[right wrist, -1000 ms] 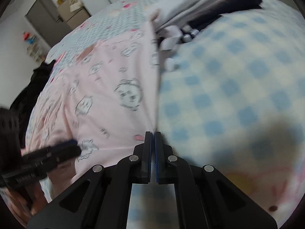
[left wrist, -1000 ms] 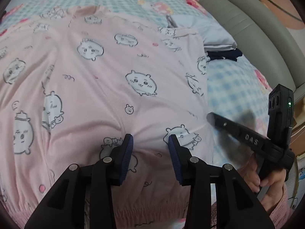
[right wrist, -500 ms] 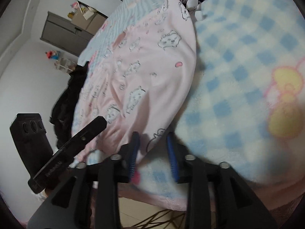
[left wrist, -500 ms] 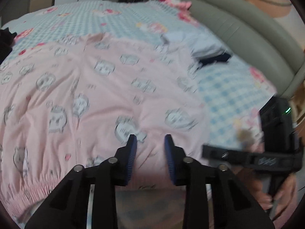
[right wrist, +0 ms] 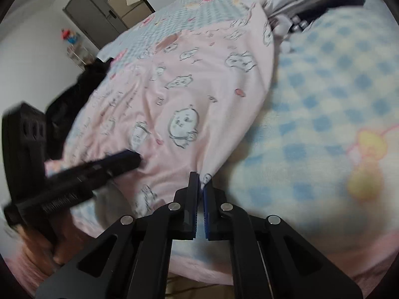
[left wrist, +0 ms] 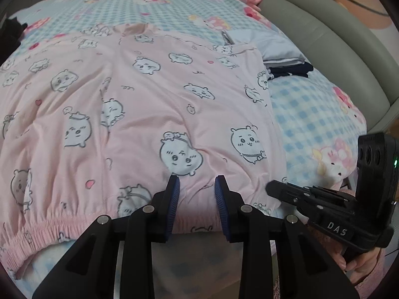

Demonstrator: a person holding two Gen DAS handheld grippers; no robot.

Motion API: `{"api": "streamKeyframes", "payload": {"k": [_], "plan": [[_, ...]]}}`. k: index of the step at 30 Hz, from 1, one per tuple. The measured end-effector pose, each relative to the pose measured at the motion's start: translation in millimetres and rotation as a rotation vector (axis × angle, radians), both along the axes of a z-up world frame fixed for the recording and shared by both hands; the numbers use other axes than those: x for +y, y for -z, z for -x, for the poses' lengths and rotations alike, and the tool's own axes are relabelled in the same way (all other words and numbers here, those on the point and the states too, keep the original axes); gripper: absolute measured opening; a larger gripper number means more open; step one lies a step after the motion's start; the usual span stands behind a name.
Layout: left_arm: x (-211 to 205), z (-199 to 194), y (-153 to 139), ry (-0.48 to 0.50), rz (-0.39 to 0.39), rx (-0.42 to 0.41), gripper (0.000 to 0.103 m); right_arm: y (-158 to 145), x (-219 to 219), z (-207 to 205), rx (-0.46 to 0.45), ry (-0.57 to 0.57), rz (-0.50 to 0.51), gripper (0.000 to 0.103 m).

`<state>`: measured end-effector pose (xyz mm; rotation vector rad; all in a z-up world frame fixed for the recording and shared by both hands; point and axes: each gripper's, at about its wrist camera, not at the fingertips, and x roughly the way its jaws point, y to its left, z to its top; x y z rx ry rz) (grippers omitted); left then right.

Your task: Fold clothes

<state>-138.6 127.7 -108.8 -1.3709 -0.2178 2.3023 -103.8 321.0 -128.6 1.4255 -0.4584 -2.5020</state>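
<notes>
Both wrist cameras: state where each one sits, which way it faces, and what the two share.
Left wrist: sits on the left tool, angled down over the pink top's elastic hem; its open fingers show, plus the right tool and the hand holding it.
Right wrist: sits on the right tool, shut on the top's corner, facing along the bed toward the cabinet; the left tool shows, blurred.
Shared: the top, the checked blanket, the folded stack.

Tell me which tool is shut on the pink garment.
The right tool: its pads pinch the pink garment's corner. The left tool stands open over the elastic hem.
</notes>
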Motion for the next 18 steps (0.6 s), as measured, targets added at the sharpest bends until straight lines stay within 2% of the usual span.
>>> {"api": "streamKeyframes", "payload": {"k": [4, 7, 8, 10, 12, 15, 18], "plan": [[-3, -2, 1, 0.007, -0.001, -0.006, 0.038, 8, 16, -1, -0.034, 0.048, -0.070, 0.000], [-9, -6, -9, -0.008, -0.034, 0.028, 0.038, 4, 31, -8, -0.022, 0.072, -0.021, 0.000], [-14, -7, -15, -0.021, -0.065, 0.050, 0.038, -5, 37, -13, 0.017, 0.090, 0.018, 0.000], [-25, -1, -16, -0.058, -0.079, 0.049, 0.040, -19, 44, -18, 0.083, 0.116, 0.083, 0.002], [-34, 5, -16, -0.096, -0.084, 0.040, 0.041, -23, 37, -10, 0.105, 0.106, 0.112, 0.010], [-39, 10, 2, -0.117, -0.067, -0.024, 0.041, -27, 23, 2, 0.120, 0.082, 0.135, 0.012], [-40, 3, 10, -0.101, -0.035, -0.041, 0.041, -6, -12, 21, 0.029, 0.017, 0.039, 0.016]]}}
